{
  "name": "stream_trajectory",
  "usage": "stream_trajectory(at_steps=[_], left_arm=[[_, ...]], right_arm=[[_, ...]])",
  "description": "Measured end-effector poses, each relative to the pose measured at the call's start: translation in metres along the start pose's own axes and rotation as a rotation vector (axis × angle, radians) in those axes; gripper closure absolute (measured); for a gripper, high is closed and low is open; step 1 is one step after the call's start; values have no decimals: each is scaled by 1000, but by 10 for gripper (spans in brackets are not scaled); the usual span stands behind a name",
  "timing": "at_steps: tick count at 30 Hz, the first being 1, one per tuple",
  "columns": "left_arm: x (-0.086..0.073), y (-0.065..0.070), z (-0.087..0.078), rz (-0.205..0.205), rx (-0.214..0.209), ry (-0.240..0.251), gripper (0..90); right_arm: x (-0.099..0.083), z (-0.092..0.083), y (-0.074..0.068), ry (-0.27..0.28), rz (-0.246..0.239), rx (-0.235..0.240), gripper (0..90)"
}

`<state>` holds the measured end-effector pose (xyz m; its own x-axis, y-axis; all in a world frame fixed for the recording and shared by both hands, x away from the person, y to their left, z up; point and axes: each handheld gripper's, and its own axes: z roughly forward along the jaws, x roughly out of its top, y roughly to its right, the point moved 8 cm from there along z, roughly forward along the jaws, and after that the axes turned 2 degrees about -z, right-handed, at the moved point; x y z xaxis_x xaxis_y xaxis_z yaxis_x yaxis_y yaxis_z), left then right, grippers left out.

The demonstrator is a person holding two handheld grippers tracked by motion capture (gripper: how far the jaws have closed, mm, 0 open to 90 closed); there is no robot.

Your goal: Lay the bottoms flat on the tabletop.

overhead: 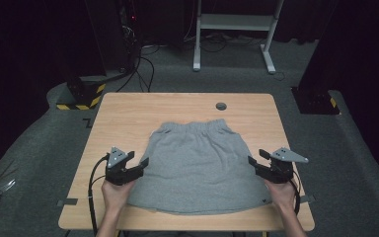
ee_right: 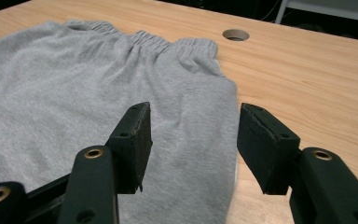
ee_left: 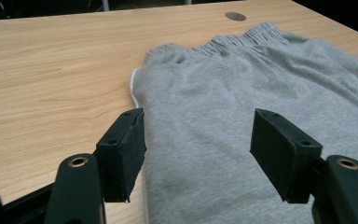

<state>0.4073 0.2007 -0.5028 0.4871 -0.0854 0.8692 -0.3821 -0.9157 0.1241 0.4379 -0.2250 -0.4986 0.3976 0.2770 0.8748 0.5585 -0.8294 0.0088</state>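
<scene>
Grey shorts (overhead: 197, 163) flat between 2 wide-jawed grippers.

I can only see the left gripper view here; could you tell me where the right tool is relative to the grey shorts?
Observer: The right tool sits at the right side edge of the shorts, jaws open, nothing gripped.
Operator: Thanks. How are the shorts lying overall?
Observer: Spread flat, waistband toward the far edge of the table, hem toward the person.
Operator: And my left tool from above?
Observer: The left tool is at the shorts' left side edge, level with the right one.
</scene>
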Motion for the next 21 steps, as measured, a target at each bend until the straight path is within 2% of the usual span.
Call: stream_trajectory(at_steps=[5, 12, 16, 21], left_arm=[[-4, -7, -5, 2, 23, -5, 354], [-13, -19, -10, -18, 50, -17, 353], [-19, -26, -14, -17, 71, -27, 353], [-29, -35, -15, -40, 86, -45, 352]], right_arm=[[-3, -6, 5, 11, 16, -12, 449], [-13, -10, 13, -4, 37, -30, 449], [-22, -14, 21, -10, 55, -49, 450], [-35, -19, 31, -27, 89, -69, 451]])
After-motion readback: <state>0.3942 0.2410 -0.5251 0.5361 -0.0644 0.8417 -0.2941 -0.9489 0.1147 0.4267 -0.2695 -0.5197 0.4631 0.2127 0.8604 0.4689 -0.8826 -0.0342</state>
